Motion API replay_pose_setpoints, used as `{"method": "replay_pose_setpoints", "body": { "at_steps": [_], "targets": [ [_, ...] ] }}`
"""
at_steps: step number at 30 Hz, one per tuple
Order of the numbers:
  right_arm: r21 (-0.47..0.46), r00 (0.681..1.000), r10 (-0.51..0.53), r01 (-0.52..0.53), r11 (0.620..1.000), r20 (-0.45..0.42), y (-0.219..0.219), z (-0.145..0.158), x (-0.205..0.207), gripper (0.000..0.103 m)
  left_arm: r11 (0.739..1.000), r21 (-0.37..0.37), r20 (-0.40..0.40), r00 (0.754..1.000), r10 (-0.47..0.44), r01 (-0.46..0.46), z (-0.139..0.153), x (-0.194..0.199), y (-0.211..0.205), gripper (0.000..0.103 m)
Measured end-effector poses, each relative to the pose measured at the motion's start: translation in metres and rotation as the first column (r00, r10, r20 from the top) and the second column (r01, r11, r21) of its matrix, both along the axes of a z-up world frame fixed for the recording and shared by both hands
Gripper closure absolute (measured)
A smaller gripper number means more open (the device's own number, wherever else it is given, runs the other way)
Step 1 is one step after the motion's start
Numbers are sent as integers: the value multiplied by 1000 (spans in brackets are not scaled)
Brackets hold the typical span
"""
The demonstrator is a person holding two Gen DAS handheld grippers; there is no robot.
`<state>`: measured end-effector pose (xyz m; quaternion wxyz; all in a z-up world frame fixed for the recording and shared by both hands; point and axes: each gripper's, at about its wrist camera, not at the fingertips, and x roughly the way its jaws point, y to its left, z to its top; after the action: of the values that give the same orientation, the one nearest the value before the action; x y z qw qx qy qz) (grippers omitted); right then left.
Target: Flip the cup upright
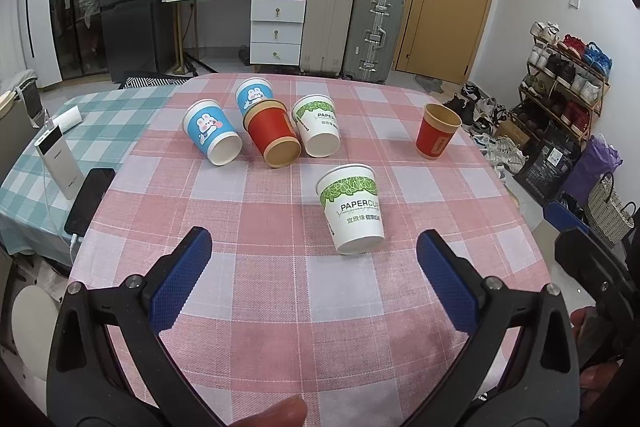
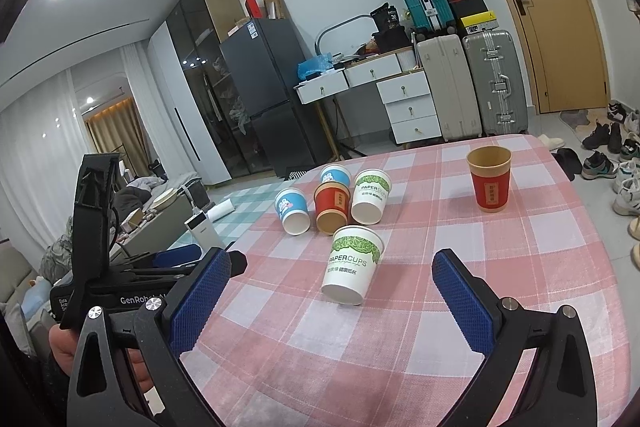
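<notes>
your left gripper (image 1: pixel 314 281) hangs over the near part of the counter (image 1: pixel 280 307), its blue-padded fingers (image 1: pixel 182 279) spread wide with nothing between them. your right gripper (image 2: pixel 332 301) sits just to its right, fingers (image 2: pixel 464 301) equally wide apart and holding nothing; in the right wrist view the left tool's black body shows at the left edge.

the counter wears a pink and white checked cloth (image 2: pixel 420 307). nearest to you is a white cup with green leaves (image 1: pixel 352 209), marked "papercups". it stands upside down, wide rim on the cloth and narrow base on top, tilted toward you in the fisheye. it is ahead of both grippers, touched by neither, slightly right of centre for the left and slightly left of centre for the right.

behind it is a tight cluster of four cups, all inverted the same way: a blue bunny cup (image 1: pixel 212 133) on the left, a red cup (image 1: pixel 274 133) in the middle, a second green-leaf cup (image 1: pixel 318 127) on the right, and another blue bunny cup (image 1: pixel 254 97) tucked behind the red one. the red cup looks to touch its neighbours.

well apart to the right, a second red cup (image 1: pixel 436 137) stands upright, mouth open to the ceiling.

left of the pink cloth, a green checked cloth (image 1: pixel 100 115) carries a white power bank (image 1: pixel 58 161) and a black phone (image 1: pixel 90 199), which lies at the seam of the two cloths.
</notes>
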<state>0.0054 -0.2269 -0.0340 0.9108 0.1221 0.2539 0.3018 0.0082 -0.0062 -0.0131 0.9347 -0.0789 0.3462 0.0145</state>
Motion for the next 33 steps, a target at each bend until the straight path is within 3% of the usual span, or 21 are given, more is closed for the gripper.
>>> {"method": "replay_pose_setpoints", "body": {
  "at_steps": [21,33],
  "targets": [
    [23,1000,5,-5,1000,-22,-2,-5,9,0,1000,3,-9,1000,2,-2,-4,7,-1,1],
    [-5,997,-25,25,1000,-70,-10,-33,40,0,997,-76,-100,995,-22,14,-37,65,10,1]
  ]
}}
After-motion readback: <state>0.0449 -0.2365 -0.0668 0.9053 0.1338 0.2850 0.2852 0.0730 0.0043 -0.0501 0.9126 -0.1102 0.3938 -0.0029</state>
